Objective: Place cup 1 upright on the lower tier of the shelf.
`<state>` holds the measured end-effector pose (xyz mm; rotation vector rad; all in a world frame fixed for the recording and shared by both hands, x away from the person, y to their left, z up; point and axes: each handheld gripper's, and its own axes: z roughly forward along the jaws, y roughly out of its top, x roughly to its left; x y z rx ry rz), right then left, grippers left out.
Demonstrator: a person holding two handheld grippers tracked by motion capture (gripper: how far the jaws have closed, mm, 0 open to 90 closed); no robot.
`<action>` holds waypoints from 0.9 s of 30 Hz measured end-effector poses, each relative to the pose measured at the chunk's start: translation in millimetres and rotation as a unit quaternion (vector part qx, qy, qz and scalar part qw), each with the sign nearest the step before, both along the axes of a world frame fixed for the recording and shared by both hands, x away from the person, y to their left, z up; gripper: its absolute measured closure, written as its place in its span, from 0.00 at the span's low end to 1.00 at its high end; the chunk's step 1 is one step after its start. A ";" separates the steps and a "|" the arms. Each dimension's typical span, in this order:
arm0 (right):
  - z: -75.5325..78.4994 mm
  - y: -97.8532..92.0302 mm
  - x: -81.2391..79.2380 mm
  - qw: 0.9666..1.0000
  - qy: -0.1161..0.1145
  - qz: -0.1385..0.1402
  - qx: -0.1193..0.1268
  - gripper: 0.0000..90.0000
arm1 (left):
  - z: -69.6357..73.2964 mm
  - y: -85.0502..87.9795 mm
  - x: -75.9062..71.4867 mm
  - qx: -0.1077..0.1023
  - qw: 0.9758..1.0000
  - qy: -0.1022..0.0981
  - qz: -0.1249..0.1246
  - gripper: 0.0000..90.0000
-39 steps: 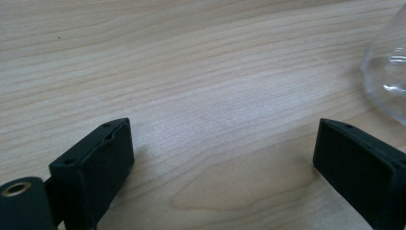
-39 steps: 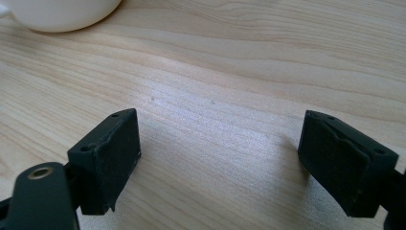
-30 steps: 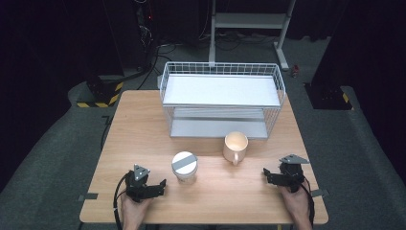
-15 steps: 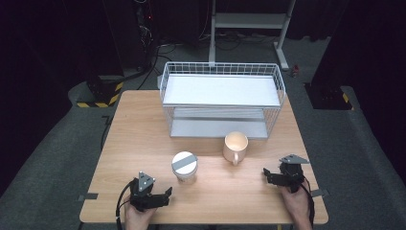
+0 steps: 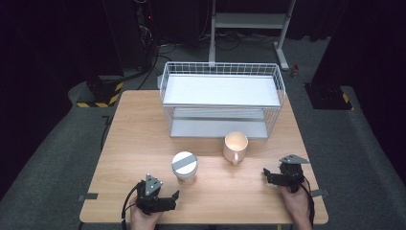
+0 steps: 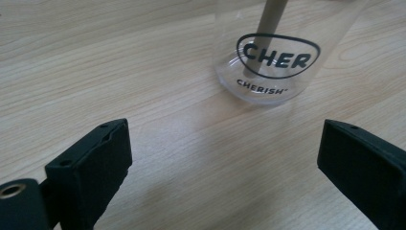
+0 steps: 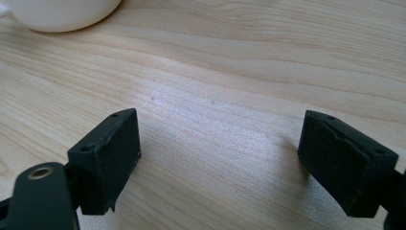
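Wooden table [image 5: 143,143] carries a clear lidded cup [image 5: 184,166] standing upright, just ahead and slightly right of the left gripper [image 5: 163,201], whose jaws gape wide and empty. Farther off, the right gripper [image 5: 269,176] also gapes empty, nearer the cream mug [image 5: 235,146].

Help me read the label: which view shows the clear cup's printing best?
The left gripper view: the clear cup stands close ahead of the open left hand-held gripper, its CHERISH logo sharp. The high view shows the cup from above, mostly its lid, no lettering legible. The right gripper view looks at bare table.
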<state>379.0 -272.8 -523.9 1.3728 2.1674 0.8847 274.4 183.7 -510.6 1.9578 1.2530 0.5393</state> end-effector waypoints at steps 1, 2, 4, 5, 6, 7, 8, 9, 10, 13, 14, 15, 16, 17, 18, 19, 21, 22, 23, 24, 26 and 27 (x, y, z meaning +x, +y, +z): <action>0.0 0.0 0.0 1.000 0.000 0.000 0.000 0.16 | 0.2 -1.6 0.0 -0.002 1.000 0.000 0.000 0.06; 0.0 0.0 0.0 1.000 0.000 0.000 0.000 0.16 | 0.5 -2.7 0.1 -0.002 1.000 0.001 -0.003 0.06; 0.0 0.0 0.0 1.000 0.000 0.000 0.000 0.16 | 0.8 -5.2 0.4 -0.003 1.000 0.000 -0.007 0.06; 0.0 0.0 0.0 1.000 0.000 0.000 0.000 0.16 | 0.7 -6.8 0.6 -0.005 1.000 -0.001 -0.008 0.06; 0.0 0.0 0.0 1.000 0.000 0.000 0.000 0.16 | 1.2 -8.1 0.8 -0.005 1.000 0.000 -0.009 0.06; 0.0 0.0 0.0 1.000 0.000 0.000 0.000 0.16 | 1.5 -8.8 1.5 -0.003 1.000 -0.002 -0.013 0.06; 0.0 0.0 0.0 1.000 0.000 0.000 0.000 0.16 | 1.8 -10.5 1.5 -0.007 1.000 -0.001 -0.012 0.06; 0.0 0.0 0.0 1.000 0.000 0.000 0.000 0.16 | 2.2 -11.3 2.2 -0.006 1.000 -0.002 -0.015 0.06; 0.0 0.0 0.0 1.000 0.000 0.000 0.000 0.16 | 2.2 -11.3 2.2 -0.006 1.000 -0.002 -0.015 0.06; 0.0 0.0 0.0 1.000 0.000 0.000 0.000 0.16 | 3.4 -16.4 4.4 -0.009 1.000 -0.005 -0.022 0.05; 0.0 0.0 0.0 1.000 0.000 0.000 0.000 0.16 | 3.8 -17.7 4.9 -0.010 1.000 -0.004 -0.023 0.05; 0.0 0.0 0.0 1.000 0.000 0.000 0.000 0.16 | 4.2 -18.8 5.7 -0.009 1.000 -0.004 -0.025 0.05; 0.0 0.0 0.0 1.000 0.000 0.000 0.000 0.16 | 4.6 -19.9 6.6 -0.008 1.000 -0.006 -0.026 0.05; 0.0 0.0 0.0 1.000 0.000 0.000 0.000 0.16 | 4.7 -21.4 7.3 -0.011 1.000 -0.005 -0.025 0.05; 0.0 0.0 0.0 1.000 0.000 0.000 0.000 0.16 | 4.7 -21.4 7.3 -0.011 1.000 -0.005 -0.025 0.05; 0.0 0.0 0.0 1.000 0.000 0.000 0.000 0.16 | 5.3 -23.0 9.6 -0.010 1.000 -0.007 -0.027 0.05; 0.0 0.0 0.0 1.000 0.000 0.000 0.000 0.16 | 5.7 -25.2 11.8 -0.012 1.000 -0.008 -0.028 0.05; 0.0 0.0 0.0 1.000 0.000 0.000 0.000 0.16 | 6.1 -26.5 13.7 -0.012 0.999 -0.008 -0.031 0.05; 0.0 0.0 0.0 1.000 0.000 0.000 0.000 0.16 | 6.3 -27.5 14.9 -0.011 0.999 -0.008 -0.031 0.05; 0.0 0.0 0.0 1.000 0.000 0.000 0.000 0.16 | 6.6 -28.9 16.5 -0.011 0.999 -0.009 -0.033 0.05; 0.0 0.0 0.0 1.000 0.000 0.000 0.000 0.16 | 7.0 -31.5 20.1 -0.010 0.999 -0.010 -0.037 0.05; 0.0 0.0 0.0 1.000 0.000 0.000 0.000 0.16 | 7.0 -31.5 20.1 -0.010 0.999 -0.010 -0.037 0.05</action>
